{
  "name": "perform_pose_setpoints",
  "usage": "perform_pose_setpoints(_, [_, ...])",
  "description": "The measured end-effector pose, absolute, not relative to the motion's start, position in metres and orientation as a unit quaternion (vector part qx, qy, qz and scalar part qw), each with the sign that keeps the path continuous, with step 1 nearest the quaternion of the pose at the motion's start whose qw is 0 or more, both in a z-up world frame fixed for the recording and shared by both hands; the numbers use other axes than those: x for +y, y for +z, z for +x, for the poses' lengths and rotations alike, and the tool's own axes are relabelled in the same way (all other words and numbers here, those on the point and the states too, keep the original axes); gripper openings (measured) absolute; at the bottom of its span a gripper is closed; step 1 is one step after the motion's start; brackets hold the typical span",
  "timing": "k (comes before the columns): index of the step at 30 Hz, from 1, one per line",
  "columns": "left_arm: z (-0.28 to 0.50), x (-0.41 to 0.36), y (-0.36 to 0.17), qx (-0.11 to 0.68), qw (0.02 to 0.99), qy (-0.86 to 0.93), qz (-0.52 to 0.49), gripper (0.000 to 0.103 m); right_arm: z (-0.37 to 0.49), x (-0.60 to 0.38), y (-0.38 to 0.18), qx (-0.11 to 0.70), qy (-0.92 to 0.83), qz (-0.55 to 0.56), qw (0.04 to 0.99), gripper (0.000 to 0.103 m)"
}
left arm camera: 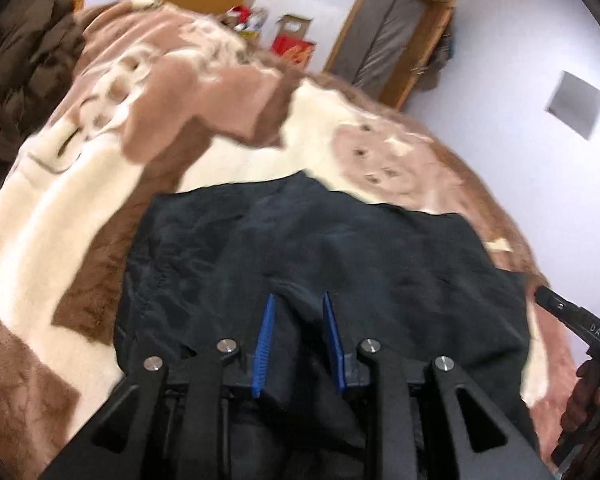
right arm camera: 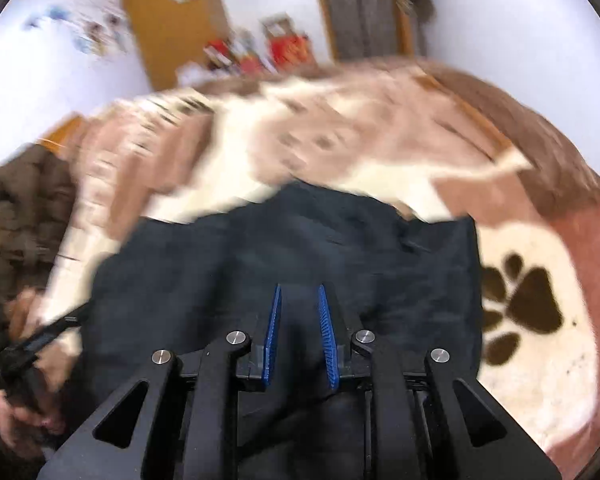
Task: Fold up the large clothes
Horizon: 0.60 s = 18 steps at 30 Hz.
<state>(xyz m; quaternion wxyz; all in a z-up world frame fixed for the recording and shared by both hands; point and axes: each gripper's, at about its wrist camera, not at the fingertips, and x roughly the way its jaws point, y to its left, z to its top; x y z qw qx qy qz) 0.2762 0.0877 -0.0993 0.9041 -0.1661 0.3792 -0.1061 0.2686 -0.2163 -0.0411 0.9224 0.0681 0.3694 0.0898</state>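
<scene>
We have the dark garment (left arm camera: pixel 308 248) spread near the bed's (left arm camera: pixel 40 240) front edge, both grippers' jaws clamped on its near hem, left gripper (left arm camera: pixel 299 300), right gripper (right arm camera: pixel 300 292). We should carry both corners forward evenly, keeping the hem taut.

One black garment (left arm camera: pixel 324 248) lies on one brown-and-cream blanket (left arm camera: pixel 60 220). Two grippers: left (left arm camera: pixel 299 300), right (right arm camera: pixel 300 292). One brown coat (left arm camera: pixel 28 60), one paw print (right arm camera: pixel 520 308), two red boxes (left arm camera: pixel 292 46).
</scene>
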Motion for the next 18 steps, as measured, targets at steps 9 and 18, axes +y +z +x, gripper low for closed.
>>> perform_pose_setpoints(9, [0.263,0.05,-0.174,0.432,0.876,-0.149,-0.151,0.027,0.266,-0.192,-0.145,0.447,0.1,0.049,0.888,0.017])
perform_pose_setpoints(18, [0.243,0.054,-0.138,0.446,0.876,-0.123,-0.138,0.027,0.249,-0.184,-0.107,0.441,0.078,0.012,0.894,0.018])
